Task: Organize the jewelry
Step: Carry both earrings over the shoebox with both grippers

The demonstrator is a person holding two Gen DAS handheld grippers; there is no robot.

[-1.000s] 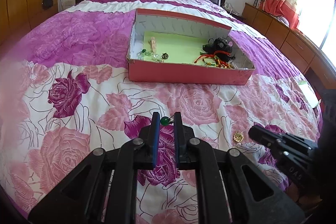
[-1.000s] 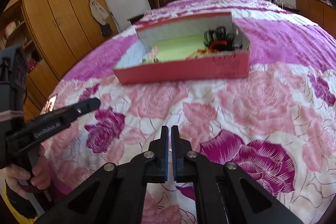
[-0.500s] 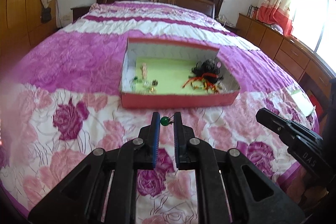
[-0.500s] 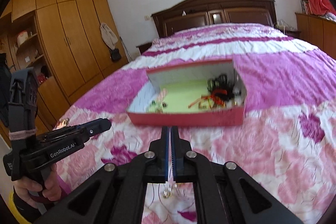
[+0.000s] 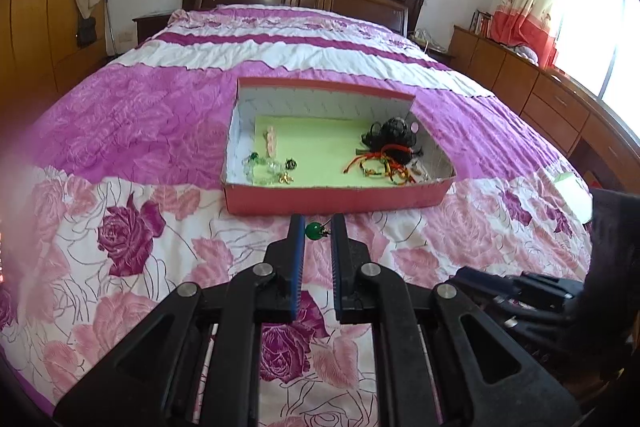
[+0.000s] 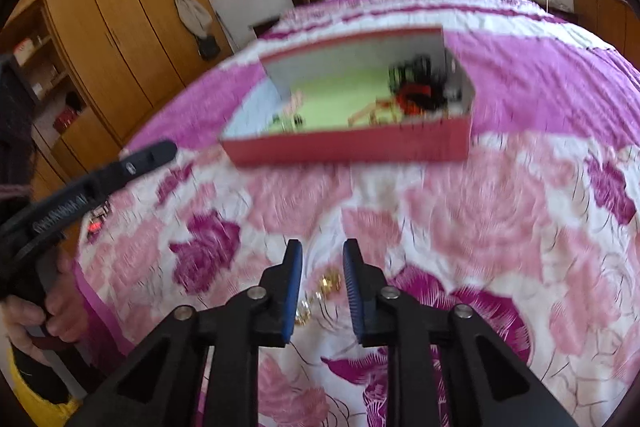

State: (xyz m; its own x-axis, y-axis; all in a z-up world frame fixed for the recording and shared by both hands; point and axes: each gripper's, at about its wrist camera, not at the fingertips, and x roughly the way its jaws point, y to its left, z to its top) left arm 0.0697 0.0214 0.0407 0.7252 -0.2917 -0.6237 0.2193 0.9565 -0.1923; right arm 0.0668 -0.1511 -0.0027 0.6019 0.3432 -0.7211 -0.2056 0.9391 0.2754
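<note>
Two claws hang over one bed. The left claw, angled down, is clamped on one green bead at its tips, just short of the box. The right claw, also tilted down, is opening; gold trinkets, too blurred to count, lie on the bedspread between its blades, untouched. Farther off sits one red box holding a tangle of red cords on its right and small glass pieces on its left.

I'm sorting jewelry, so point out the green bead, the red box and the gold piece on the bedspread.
green bead (image 5: 314,231), left wrist view, middle of the bead, between the left tongs.
red box (image 5: 336,198), left wrist view, near outer wall.
gold piece (image 6: 329,283), right wrist view, its upper gold cluster.
</note>
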